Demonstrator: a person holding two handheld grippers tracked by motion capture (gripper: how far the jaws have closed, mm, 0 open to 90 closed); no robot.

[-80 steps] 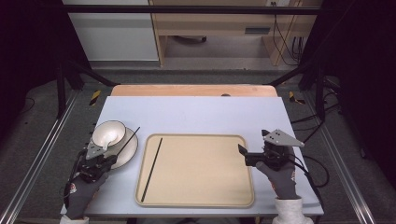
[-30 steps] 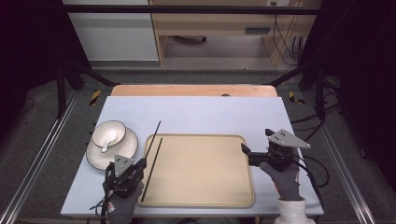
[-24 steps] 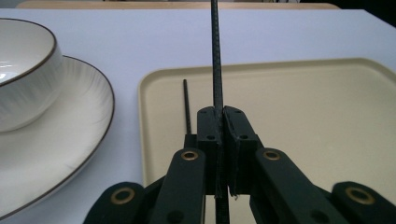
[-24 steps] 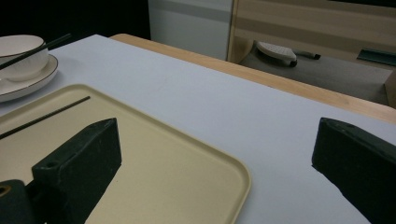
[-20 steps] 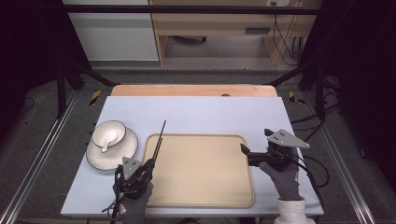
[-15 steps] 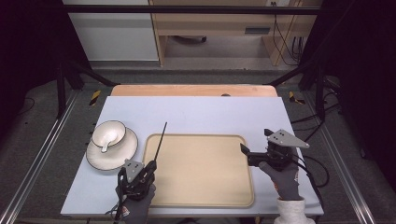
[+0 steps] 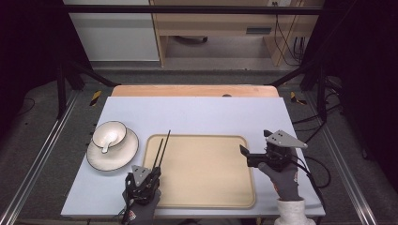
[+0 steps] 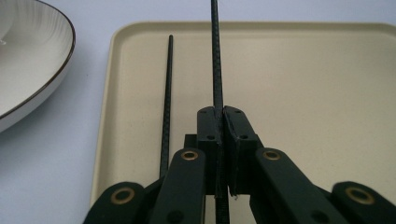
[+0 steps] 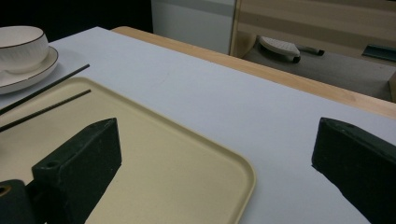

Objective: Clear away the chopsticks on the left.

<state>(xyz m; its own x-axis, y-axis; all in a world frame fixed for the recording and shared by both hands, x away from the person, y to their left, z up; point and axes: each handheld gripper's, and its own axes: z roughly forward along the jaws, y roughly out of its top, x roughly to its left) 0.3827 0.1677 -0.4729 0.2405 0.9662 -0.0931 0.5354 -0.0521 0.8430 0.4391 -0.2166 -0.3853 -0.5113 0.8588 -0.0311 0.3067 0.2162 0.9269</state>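
Observation:
My left gripper (image 7: 151, 173) is at the front left corner of the beige tray (image 7: 206, 178) and is shut on a thin black chopstick (image 7: 164, 147). In the left gripper view the held chopstick (image 8: 215, 56) runs straight ahead from the closed jaws (image 8: 222, 114). A second chopstick (image 8: 167, 93) lies flat on the tray (image 8: 303, 84) just to its left, almost parallel. My right gripper (image 7: 247, 157) sits at the tray's right edge, open, with nothing between its jaws (image 9: 217, 140).
A white bowl (image 7: 109, 133) with a spoon (image 7: 106, 144) in it stands on a dark-rimmed plate (image 7: 123, 157), left of the tray. Metal frame rails run along both sides of the table. A wooden strip (image 7: 195, 90) borders the table's far edge.
My left gripper has carried its chopstick from beside the plate to the right and down, and now holds it over the tray's left side next to the lying one. The right gripper stayed put.

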